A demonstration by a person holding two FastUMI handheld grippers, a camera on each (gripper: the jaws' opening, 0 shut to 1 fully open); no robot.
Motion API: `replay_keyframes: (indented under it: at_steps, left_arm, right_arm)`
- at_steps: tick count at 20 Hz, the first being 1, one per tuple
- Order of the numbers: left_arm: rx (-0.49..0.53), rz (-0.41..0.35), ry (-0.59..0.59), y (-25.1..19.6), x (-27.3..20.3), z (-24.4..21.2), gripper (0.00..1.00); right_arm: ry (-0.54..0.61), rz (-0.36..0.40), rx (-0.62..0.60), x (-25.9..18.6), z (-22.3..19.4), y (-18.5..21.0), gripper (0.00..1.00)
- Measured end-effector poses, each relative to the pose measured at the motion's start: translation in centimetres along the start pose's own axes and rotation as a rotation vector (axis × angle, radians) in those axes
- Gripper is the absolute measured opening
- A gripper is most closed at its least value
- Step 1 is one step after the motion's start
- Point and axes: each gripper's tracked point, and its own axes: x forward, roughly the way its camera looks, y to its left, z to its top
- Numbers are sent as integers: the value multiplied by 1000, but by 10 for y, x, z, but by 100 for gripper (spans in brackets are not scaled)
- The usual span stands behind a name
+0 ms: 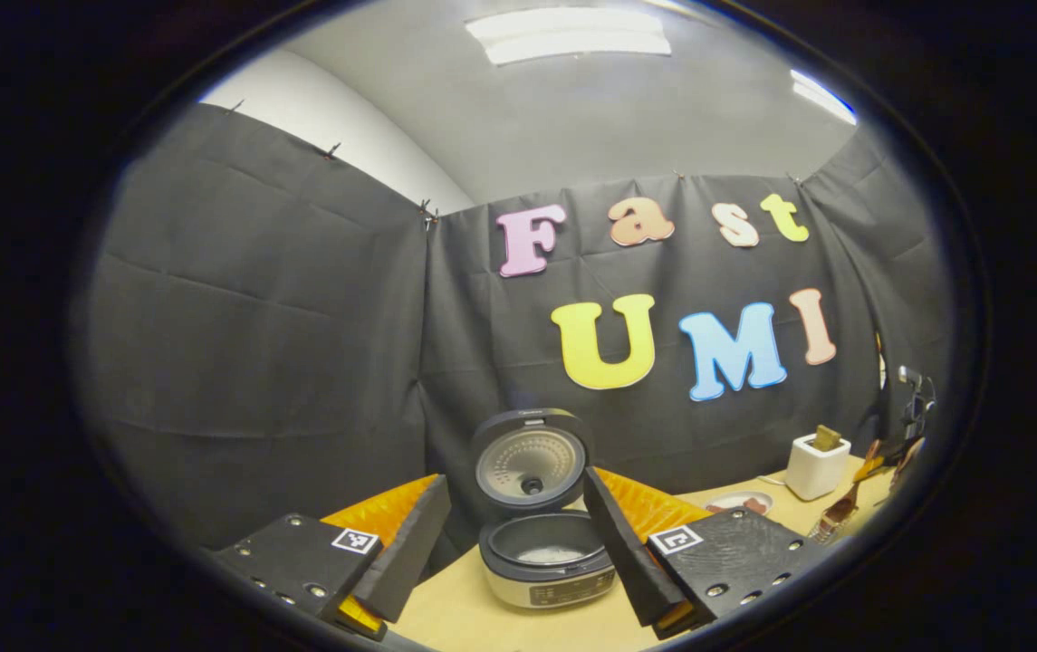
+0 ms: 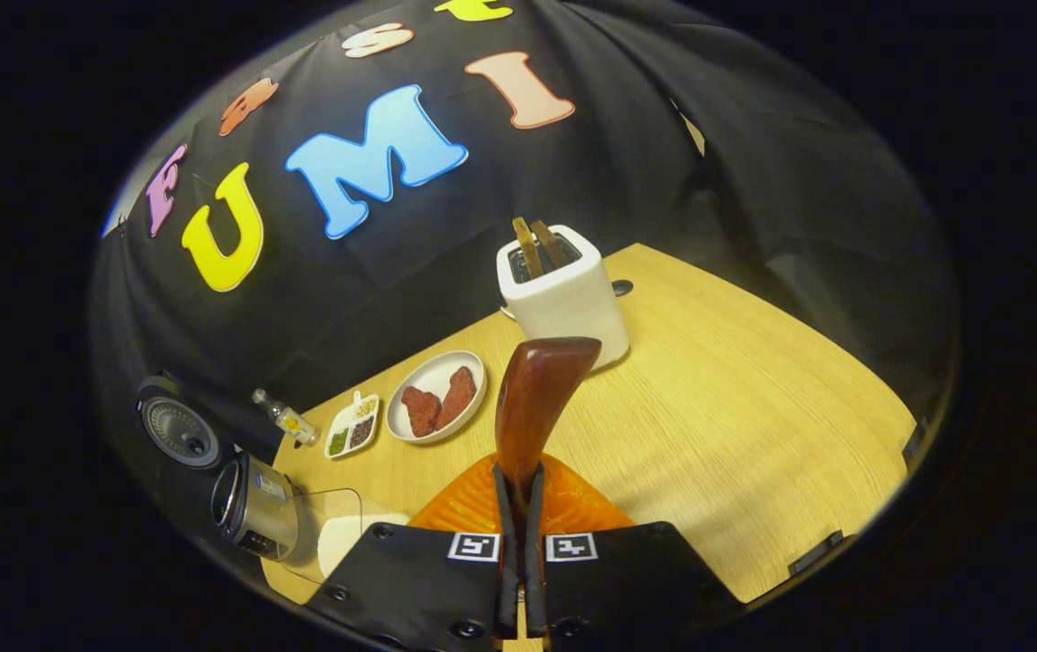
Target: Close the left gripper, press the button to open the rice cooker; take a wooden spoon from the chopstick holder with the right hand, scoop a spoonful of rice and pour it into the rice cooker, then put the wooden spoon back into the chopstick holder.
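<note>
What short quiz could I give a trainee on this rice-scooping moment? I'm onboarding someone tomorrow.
1. True or false: the rice cooker lid is open.
2. What does the right gripper hold: (a) wooden spoon, (b) bottle, (c) plate?
3. Fill in: the left gripper is ____.

Key: 1 true; 2 a; 3 open. The white chopstick holder stands beyond the spoon, on the table.
</note>
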Motion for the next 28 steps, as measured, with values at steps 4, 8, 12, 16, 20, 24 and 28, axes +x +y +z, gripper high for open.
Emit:
replay_keyframes:
  at_steps: [4, 8, 12, 16, 20, 24, 28]
  left_arm:
    - [-17, -15, 2, 0, 0, -5, 89]
    - [-30, -25, 8, 4, 6, -9, 89]
    - [-32, -27, 9, 15, 11, -12, 89]
    - [-28, -30, 19, 28, 17, -19, 89]
    - [-24, -26, 33, 42, 27, -29, 89]
    - [-23, -25, 47, 56, 37, -38, 89]
    - [-14, -23, 58, 68, 43, -45, 92]
  right_arm:
    - [-84, 46, -28, -22, 31, 30, 5]
    - [-123, 106, -50, -38, 40, 69, 4]
    - [-141, 152, -52, -39, 31, 110, 4]
    - [-136, 176, -81, -30, 6, 145, 5]
    - [-141, 172, -139, -16, -23, 171, 5]
    - [-157, 142, -220, 1, -51, 188, 5]
    - [-192, 101, -322, 14, -74, 200, 5]
